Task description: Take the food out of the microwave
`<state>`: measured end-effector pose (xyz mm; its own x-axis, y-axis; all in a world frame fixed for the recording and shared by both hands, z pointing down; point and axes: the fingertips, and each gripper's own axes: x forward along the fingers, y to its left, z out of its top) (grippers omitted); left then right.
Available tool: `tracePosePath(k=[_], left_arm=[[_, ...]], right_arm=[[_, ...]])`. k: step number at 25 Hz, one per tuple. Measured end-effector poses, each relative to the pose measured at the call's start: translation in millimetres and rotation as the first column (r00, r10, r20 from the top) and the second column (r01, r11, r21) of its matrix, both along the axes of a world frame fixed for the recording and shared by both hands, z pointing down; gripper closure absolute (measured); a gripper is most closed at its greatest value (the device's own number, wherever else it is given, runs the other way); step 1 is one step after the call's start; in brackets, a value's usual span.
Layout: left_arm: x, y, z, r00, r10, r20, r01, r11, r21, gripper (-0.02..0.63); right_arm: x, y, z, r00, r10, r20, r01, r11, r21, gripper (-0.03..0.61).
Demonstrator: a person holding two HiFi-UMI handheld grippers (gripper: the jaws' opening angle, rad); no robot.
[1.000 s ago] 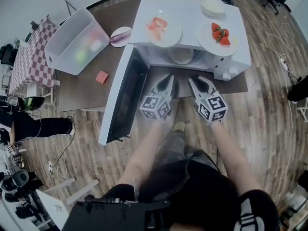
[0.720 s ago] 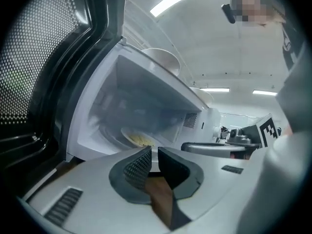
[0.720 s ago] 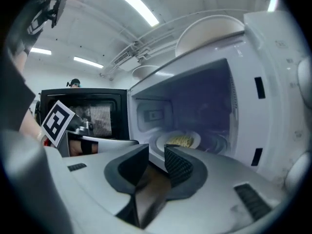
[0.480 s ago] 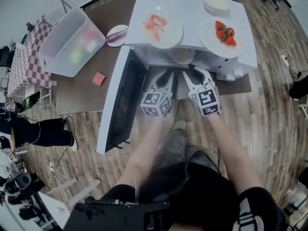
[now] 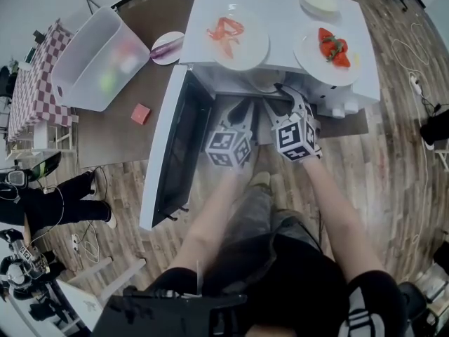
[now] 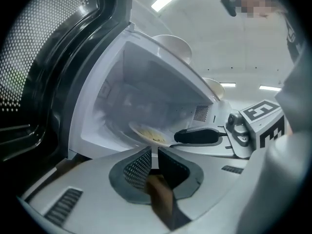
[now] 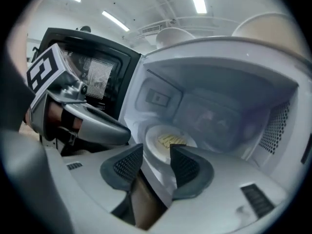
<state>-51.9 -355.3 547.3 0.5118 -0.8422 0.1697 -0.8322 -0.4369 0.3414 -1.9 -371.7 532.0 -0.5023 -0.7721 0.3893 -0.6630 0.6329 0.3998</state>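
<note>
The desk [image 5: 112, 132] carries the white microwave [image 5: 280, 5], whose door [image 5: 175, 153] is swung wide to the left. Inside on the floor of the oven sits a pale plate [image 7: 168, 143] of yellowish food [image 7: 170, 139], not yet lifted. The right claw [image 7: 156, 152] has just been opening and its jaws stand wide, with nothing pinched. The plate lies straight ahead, its near rim in line with the gap. The left claw [image 6: 154, 155] has also just been opening, to a narrow empty slit, and it sees the plate ahead too. The right claw looks nearer, so the reach is likely its own.
</note>
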Motion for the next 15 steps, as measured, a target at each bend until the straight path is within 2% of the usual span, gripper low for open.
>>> tracePosePath(k=[3,9,15], left_arm=[[0.3,-2.6,2.6,1.0,-0.001,0.003,0.001,1.0,-0.008,0.566],[2.9,-5.7,4.9,1.0,0.007,0.017,-0.006,1.0,-0.022,0.566],[1.6,-6.6,3.7,1.0,0.01,0.023,-0.009,1.0,-0.02,0.566]], right_arm=[[-2.4,-3.9,-0.3,0.996,-0.02,-0.087,0.022,0.999,0.024,0.397],[-7.0,-7.5,13.2,0.968,-0.065,-0.24,0.069,0.998,0.008,0.397],[-12.8,-5.3,14.0,0.943,-0.103,-0.316,0.123,0.992,0.042,0.468]])
